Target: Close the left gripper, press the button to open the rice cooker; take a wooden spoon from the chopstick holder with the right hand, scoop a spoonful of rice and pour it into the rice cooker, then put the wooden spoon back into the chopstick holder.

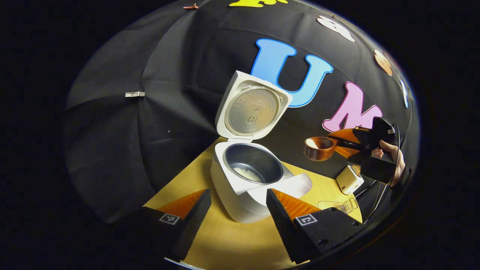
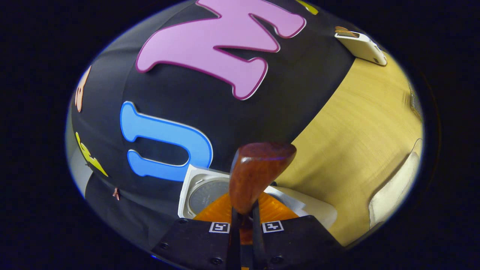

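Now I see the rice cooker (image 1: 247, 180) with lid up at 12 o'clock from my wide-apart left gripper (image 1: 238, 210); my right gripper (image 2: 243, 225) clamps the wooden spoon (image 1: 320, 148), rice-loaded, at 3 o'clock.

both views toward rice cooker (image 1: 247, 176)

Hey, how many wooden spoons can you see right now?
1. The wooden spoon is held in the right gripper, in the air to the right of the open rice cooker. Others may be hidden.
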{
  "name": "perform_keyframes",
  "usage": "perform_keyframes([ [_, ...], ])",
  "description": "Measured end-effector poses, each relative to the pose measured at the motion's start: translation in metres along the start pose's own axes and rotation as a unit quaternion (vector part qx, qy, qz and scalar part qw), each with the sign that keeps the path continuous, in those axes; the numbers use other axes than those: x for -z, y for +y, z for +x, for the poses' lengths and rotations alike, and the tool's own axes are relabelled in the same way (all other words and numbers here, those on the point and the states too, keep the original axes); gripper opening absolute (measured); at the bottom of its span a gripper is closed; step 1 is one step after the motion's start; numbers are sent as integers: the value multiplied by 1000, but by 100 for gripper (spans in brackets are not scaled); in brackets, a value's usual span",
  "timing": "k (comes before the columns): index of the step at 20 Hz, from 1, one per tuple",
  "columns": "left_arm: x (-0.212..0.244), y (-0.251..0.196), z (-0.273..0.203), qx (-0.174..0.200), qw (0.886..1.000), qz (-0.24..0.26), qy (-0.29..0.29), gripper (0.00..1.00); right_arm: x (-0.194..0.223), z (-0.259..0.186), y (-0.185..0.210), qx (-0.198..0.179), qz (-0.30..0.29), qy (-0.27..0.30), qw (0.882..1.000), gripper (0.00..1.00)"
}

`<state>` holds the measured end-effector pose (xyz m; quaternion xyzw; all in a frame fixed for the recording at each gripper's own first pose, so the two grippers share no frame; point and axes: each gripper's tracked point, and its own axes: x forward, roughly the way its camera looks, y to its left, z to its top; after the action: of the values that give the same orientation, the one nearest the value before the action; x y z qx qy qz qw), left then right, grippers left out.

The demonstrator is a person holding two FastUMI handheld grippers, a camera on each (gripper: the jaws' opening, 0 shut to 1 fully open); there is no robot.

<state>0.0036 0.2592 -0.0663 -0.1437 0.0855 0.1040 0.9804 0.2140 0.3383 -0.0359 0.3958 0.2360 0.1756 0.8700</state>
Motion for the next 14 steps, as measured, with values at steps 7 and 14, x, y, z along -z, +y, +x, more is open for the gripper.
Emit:
perform_keyframes([
  [7, 10, 20, 12, -17, 1000, -14, 11, 96, 48, 65, 15, -8, -170, 7, 985, 16],
  [14, 8, 50, 19, -45, 998, -31, 0, 95, 68, 93, 13, -10, -326, -5, 945, 16],
])
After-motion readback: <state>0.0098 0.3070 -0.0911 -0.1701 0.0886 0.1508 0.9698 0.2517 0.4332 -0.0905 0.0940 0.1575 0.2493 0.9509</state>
